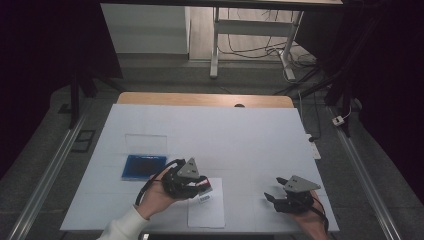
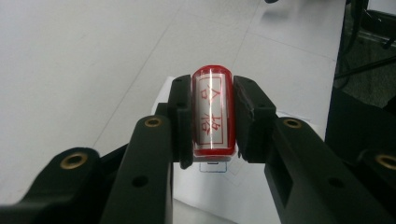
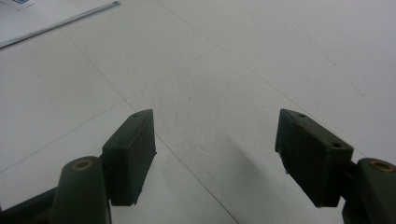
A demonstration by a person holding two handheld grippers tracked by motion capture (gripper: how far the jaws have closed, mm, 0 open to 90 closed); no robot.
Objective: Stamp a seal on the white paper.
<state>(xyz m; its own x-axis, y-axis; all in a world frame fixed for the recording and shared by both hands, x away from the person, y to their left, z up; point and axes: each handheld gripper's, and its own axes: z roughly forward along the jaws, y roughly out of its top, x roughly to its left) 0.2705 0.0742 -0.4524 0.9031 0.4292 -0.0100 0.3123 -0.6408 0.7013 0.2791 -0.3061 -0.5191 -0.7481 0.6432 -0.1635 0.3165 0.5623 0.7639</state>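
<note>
Left claw (image 2: 212, 116) clamped tight (hand raised); right claw (image 3: 215, 154) gapes wide.

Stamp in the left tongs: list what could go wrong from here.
1. The stamp is pinched only by its sides in the left tongs, so it could slip or twist.
2. Its red face is turned up, away from the paper sheet; it must be turned before printing.
3. Nothing holds the sheet: the right tongs stand open, apart.

Stamp (image 2: 212, 114) face reads 合格 (red, mirrored).

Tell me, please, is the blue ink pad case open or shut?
Open: the ink pad case's clear lid lies flipped back, leaving the dark pad uncovered.
</note>
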